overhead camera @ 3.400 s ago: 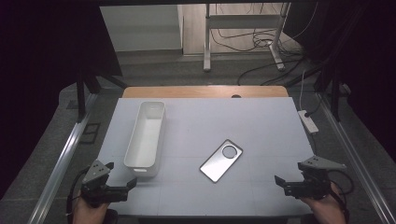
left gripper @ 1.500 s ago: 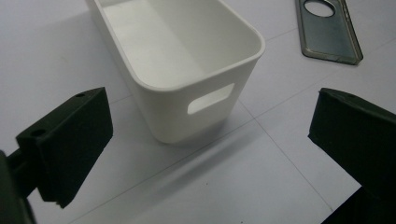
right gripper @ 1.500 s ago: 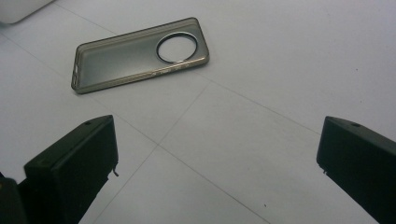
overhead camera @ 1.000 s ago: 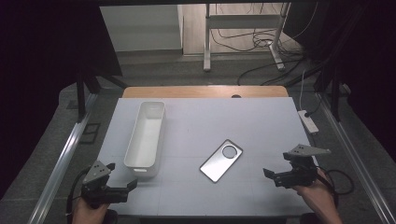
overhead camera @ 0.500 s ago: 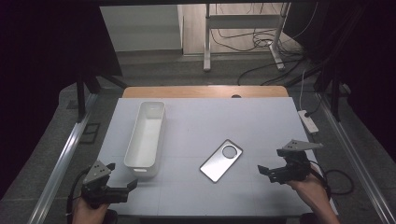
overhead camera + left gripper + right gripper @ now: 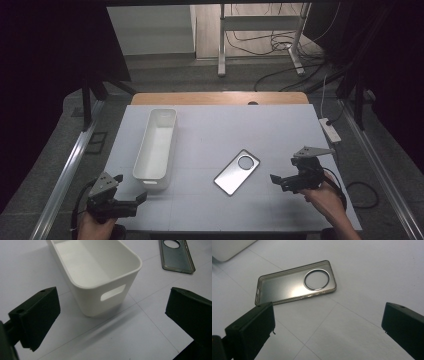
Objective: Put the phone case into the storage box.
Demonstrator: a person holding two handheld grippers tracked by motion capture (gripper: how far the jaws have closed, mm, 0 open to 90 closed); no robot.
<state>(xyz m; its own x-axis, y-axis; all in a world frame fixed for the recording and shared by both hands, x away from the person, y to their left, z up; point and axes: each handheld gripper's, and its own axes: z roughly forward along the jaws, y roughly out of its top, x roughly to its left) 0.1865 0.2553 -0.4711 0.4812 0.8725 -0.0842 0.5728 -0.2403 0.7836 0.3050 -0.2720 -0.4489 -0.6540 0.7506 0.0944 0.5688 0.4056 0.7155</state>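
My right claw [image 6: 278, 178] has come in from the bench's right edge toward the middle since the earliest frame, where it sat back near the corner. It now hangs just to the right of the phone case [image 6: 237, 172], near it but not touching. Its jaws stand wide apart and hold nothing; in the right gripper view the phone case [image 6: 295, 282] lies flat ahead of them, hollow side up, its round camera hole toward the far end.

The phone case has not shifted over these frames: it lies at a slant on the white bench [image 6: 260, 130], a little right of the white bin [image 6: 156, 143] and well apart from it.

My left claw [image 6: 131, 199] has kept its place at the near left corner of the bench. Its jaws are also spread wide and empty, pointing at the near short end of the white bin [image 6: 100, 277], where I see the handle slot [image 6: 113, 292].
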